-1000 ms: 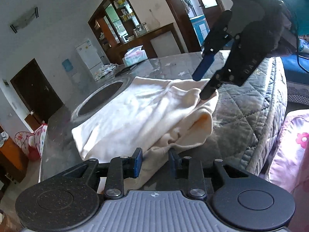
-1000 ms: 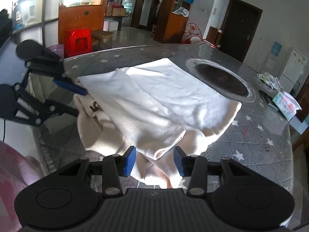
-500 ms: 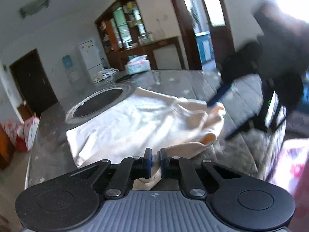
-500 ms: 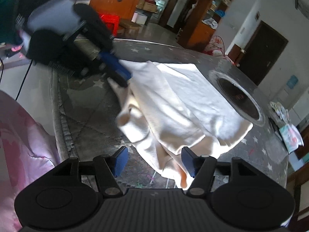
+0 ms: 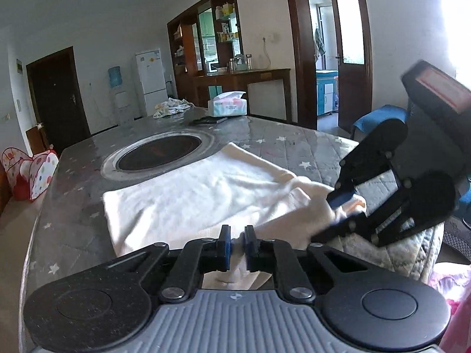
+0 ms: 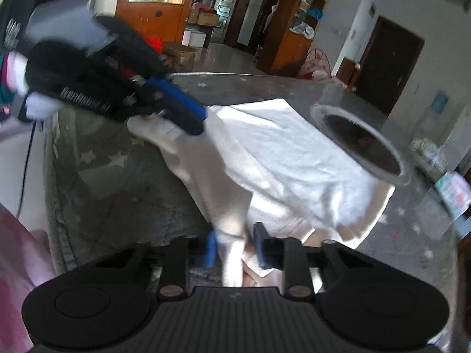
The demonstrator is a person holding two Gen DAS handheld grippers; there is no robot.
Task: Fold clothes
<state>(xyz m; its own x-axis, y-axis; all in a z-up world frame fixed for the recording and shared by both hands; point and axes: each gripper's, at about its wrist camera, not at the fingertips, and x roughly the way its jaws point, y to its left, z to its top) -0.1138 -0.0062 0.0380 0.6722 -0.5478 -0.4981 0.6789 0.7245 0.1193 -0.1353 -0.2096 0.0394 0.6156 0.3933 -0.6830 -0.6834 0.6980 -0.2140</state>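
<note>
the left gripper [image 5: 237, 245], at the bottom centre of the left wrist view, is clenched on a fold of the cream garment [image 5: 206, 194], its blue pads almost meeting with cloth pinched between them. in the right wrist view the same gripper [image 6: 194, 117] shows in the upper left of the frame, gripping the garment's far corner. the right gripper [image 6: 235, 248], at the bottom centre of its own view, has a raised ridge of the garment [image 6: 279, 161] between its blue pads, but blur hides whether they press on the cloth; i cannot tell. in the left wrist view it [image 5: 343, 209] sits at the right of the frame, at the garment's bunched end. the garment lies spread across the star-patterned table [image 5: 73, 220], just beside the round inset burner [image 5: 159, 153] at centre frame. a tissue box [image 5: 226, 107] stands at the table's far edge, upper centre.
</note>
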